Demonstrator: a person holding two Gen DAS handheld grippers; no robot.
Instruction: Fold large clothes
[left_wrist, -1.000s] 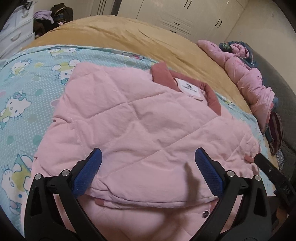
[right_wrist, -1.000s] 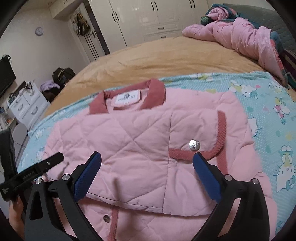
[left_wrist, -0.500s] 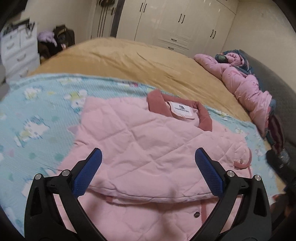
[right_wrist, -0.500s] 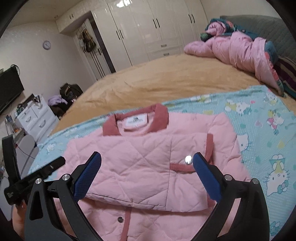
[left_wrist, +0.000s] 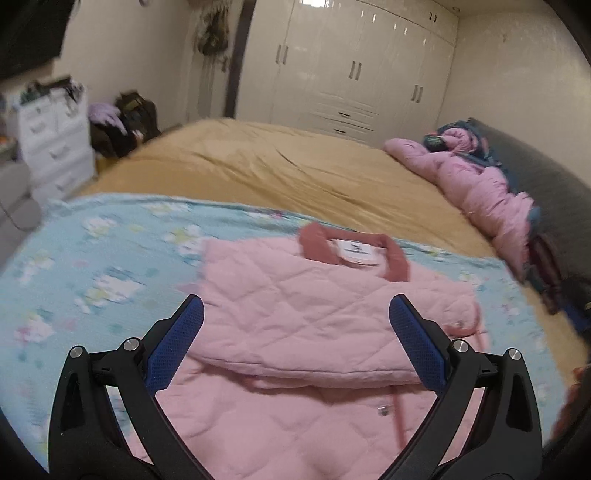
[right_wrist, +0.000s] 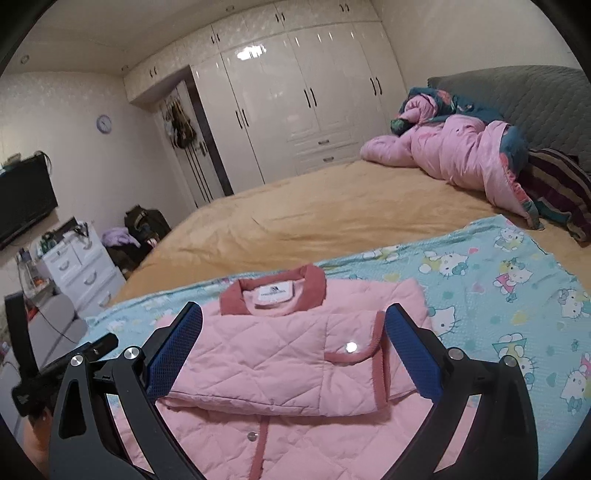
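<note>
Both the left gripper (left_wrist: 295, 325) and the right gripper (right_wrist: 293, 332) hang spread and empty above the pink quilted jacket (right_wrist: 280, 354) — it lies just ahead, folded on the blue cartoon-print blanket (right_wrist: 498, 280). Risk, as I judge it: puffy quilting may spring the folded layer open — a shallow pinch would catch one layer only.

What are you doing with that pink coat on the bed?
A person with a gripper in each hand is folding a pink quilted jacket. It lies on a cartoon-cat blanket on the bed, its sleeves already folded across the front. The left gripper and the right gripper are both open above it, holding nothing.
</note>
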